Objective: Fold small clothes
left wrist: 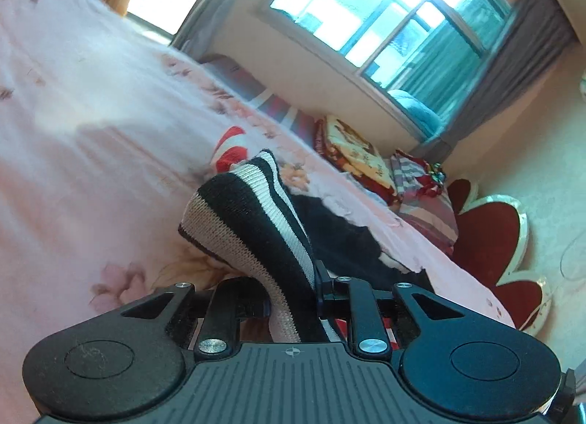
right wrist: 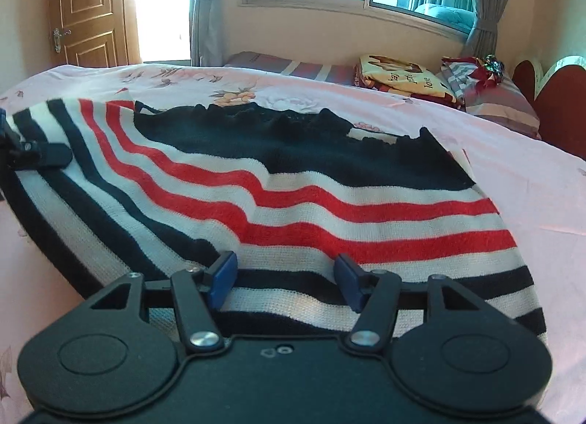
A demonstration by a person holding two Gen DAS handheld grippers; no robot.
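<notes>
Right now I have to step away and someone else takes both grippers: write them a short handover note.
Left gripper: shut on the left hem edge of the striped sweater, with a fold of knit raised between its fingers.
Right gripper: open, jaws apart over the near hem, pads not pressing the cloth.
Sweater: spread on the pink floral bedsheet, its black part on the far side towards the window.
Done: left edge gripped.
Left: grip the hem with the right gripper, then probably make the folds; none shows yet.
</notes>
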